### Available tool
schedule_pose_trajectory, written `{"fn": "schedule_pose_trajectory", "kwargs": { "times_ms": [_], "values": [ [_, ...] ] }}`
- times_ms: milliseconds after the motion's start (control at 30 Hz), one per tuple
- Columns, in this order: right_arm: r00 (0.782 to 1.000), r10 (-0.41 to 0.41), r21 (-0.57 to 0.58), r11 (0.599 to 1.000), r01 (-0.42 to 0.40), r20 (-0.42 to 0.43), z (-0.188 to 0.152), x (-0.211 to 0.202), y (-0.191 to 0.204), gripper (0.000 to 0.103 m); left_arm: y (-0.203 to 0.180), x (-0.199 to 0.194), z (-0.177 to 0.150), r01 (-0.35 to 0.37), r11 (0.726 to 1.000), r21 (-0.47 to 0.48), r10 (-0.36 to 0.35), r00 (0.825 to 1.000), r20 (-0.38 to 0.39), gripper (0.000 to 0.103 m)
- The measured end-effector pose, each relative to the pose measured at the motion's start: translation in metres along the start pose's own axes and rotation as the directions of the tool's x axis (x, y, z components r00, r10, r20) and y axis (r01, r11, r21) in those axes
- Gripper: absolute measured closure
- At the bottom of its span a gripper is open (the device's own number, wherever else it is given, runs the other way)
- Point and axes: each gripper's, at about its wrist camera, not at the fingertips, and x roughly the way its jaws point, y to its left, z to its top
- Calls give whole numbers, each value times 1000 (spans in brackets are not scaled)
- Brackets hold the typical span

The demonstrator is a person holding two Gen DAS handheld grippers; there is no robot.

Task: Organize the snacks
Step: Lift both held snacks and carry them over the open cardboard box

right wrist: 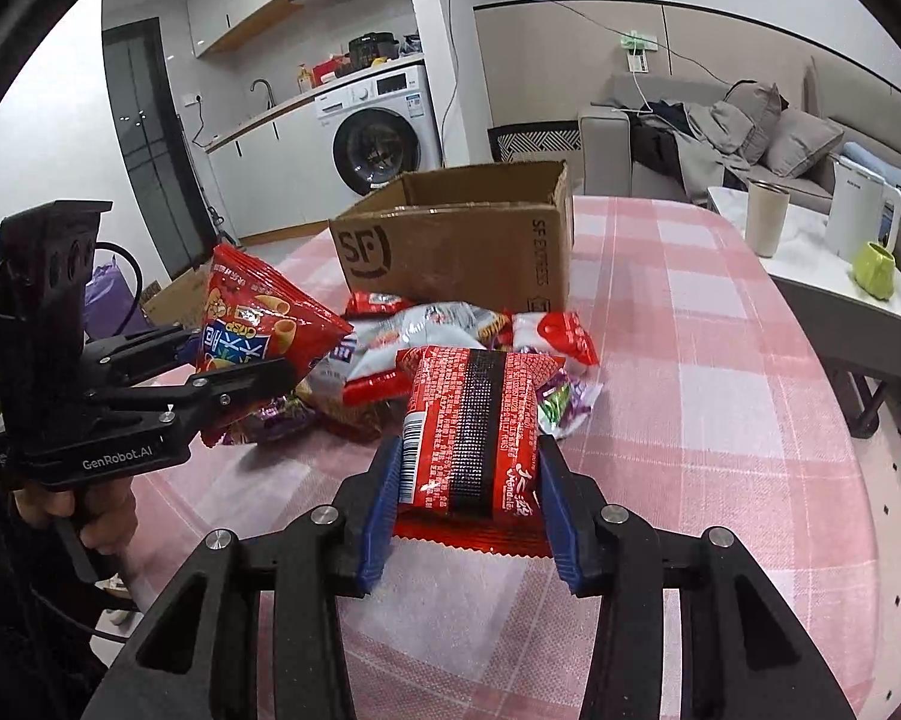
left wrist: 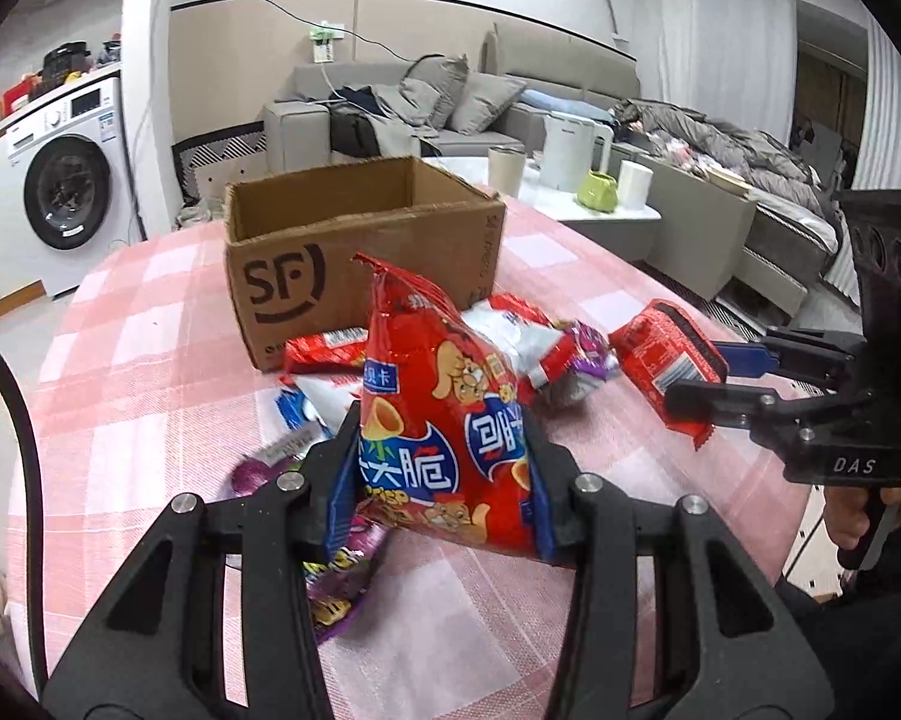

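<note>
Snack packets (right wrist: 450, 336) lie heaped mid-table before the open cardboard box (left wrist: 354, 252); its inside bottom is hidden. Left gripper (left wrist: 444, 456) clamps a red crisp bag (left wrist: 444, 420); right gripper (right wrist: 468, 480) clamps a red-and-black packet (right wrist: 474, 426), both lifted.

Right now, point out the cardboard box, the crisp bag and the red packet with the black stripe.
cardboard box (left wrist: 282, 294): left wrist view, logo face.
crisp bag (left wrist: 444, 420): left wrist view, printed front.
red packet (right wrist: 480, 420): right wrist view, black stripe.
</note>
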Motion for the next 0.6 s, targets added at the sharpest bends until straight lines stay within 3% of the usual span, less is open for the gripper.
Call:
{"fn": "schedule_pose_trajectory", "kwargs": {
  "times_ms": [600],
  "values": [
    [997, 22, 7, 1000, -22, 79, 52, 7, -4, 59, 36, -11, 47, -86, 993, -85, 92, 993, 76, 61]
  ]
}}
